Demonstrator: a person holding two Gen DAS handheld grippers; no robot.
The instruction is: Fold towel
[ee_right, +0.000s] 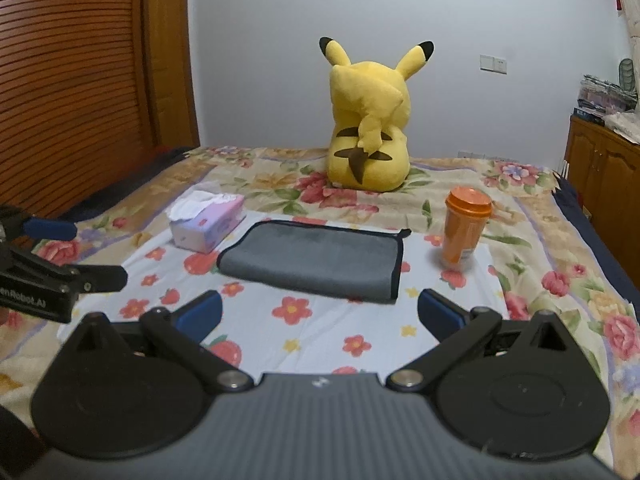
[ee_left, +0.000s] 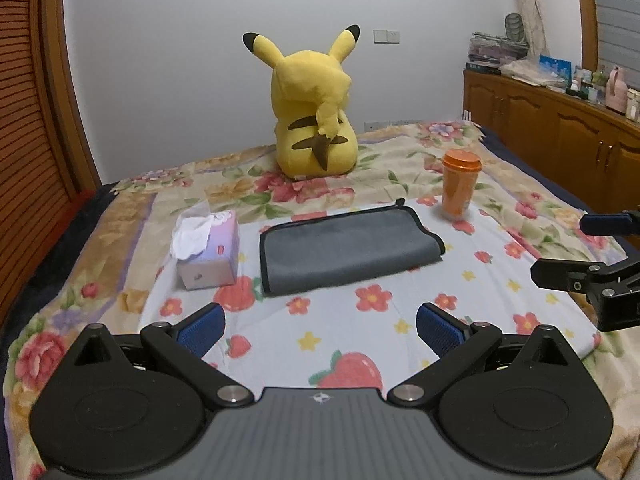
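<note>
Leftmost on the bed (ee_left: 520, 280), seen from the left wrist, a purple tissue box (ee_left: 208, 252) stands with a white tissue pulled up out of its top. Just to its right, apart from it by a narrow strip of the flowered sheet, lies the grey towel (ee_left: 348, 252), already doubled over into a long flat rectangle with a black trim along its edges; its rounded fold faces the near side in the right wrist view (ee_right: 316, 260). Behind the towel, toward the wall, a yellow plush toy (ee_left: 312, 112) sits upright with its back and brown-tipped tail turned to the cameras. Right of the towel and near its far corner stands an orange cup (ee_left: 460, 188) with an orange lid, upright, not touching the cloth. Further right, a wooden cabinet (ee_left: 560, 136) runs along the wall with clutter on top.

The left tool (ee_left: 320, 326) hangs low over the sheet on the near side of the towel, its blue-padded fingers spread wide apart and holding nothing. The right tool (ee_right: 320, 312) sits likewise before the towel, fingers wide apart and bare. Each tool shows at the edge of the other's view, the right one (ee_left: 588, 252) at the right margin, and neither touches the towel.
</note>
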